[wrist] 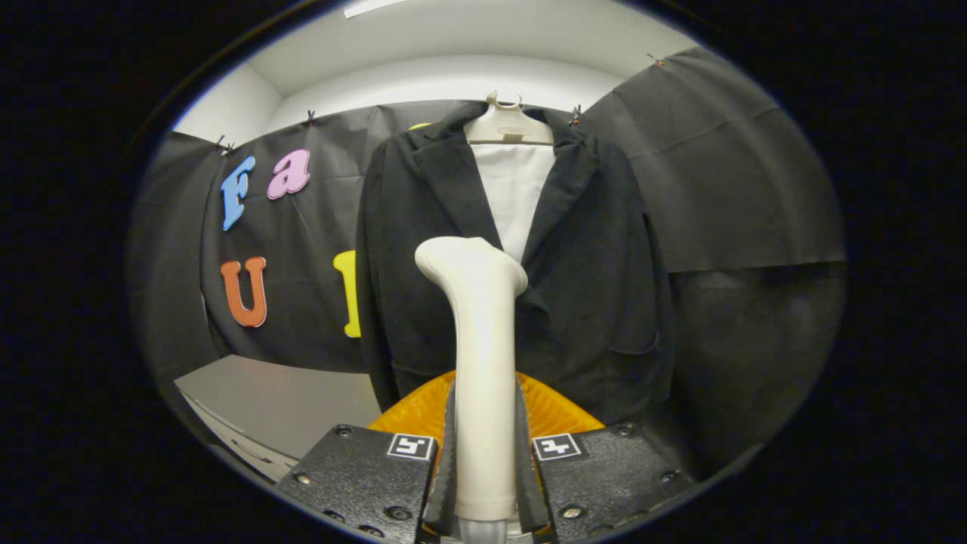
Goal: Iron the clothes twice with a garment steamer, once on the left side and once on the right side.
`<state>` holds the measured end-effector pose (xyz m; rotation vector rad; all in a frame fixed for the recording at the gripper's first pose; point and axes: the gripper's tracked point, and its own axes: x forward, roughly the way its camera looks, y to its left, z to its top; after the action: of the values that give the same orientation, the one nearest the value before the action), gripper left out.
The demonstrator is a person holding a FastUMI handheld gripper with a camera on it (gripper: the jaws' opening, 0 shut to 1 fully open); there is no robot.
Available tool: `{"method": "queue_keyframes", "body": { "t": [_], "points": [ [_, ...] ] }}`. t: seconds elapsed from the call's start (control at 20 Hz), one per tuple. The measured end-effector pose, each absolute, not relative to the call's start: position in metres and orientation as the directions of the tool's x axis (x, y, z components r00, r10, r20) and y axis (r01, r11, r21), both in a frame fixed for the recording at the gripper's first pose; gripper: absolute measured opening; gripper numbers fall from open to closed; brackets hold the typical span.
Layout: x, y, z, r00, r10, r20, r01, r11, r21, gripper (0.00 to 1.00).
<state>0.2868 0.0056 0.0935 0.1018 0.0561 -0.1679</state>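
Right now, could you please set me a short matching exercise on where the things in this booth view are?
Things:
1. steamer
2. jacket
3. hanger
4. orange dish

Places:
A. inside the jacket's collar, at the top
B. clamped upright between the jaws of the gripper
C. hanging in front of the booth wall
D. low down, just beyond the jaws, behind the steamer

Pairs: 1-B, 2-C, 3-A, 4-D

Cloth-walled recording booth (725, 166), jacket (589, 302) on hanger (508, 125).

Dim booth, light falling from a ceiling strip (375, 7) overhead; jacket (589, 302) folds lost in shadow, edges bowed by fisheye, focus sharp.
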Motion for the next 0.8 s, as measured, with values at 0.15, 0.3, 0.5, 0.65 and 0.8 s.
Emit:
{"method": "queue_keyframes", "body": {
  "t": [0.15, 0.3, 0.5, 0.65, 0.8],
  "points": [
    [0.285, 0.005, 0.080, 0.983, -0.167, -0.074, 0.173, 0.981, 0.083, 0.35],
    [0.283, 0.007, 0.060, 0.983, -0.158, -0.095, 0.165, 0.984, 0.069, 0.35],
    [0.287, 0.010, 0.026, 0.977, -0.138, -0.162, 0.149, 0.987, 0.058, 0.35],
    [0.284, 0.008, 0.001, 0.968, -0.149, -0.203, 0.160, 0.986, 0.042, 0.35],
    [0.280, 0.009, -0.028, 0.956, -0.154, -0.251, 0.166, 0.986, 0.029, 0.35]
  ]
}}
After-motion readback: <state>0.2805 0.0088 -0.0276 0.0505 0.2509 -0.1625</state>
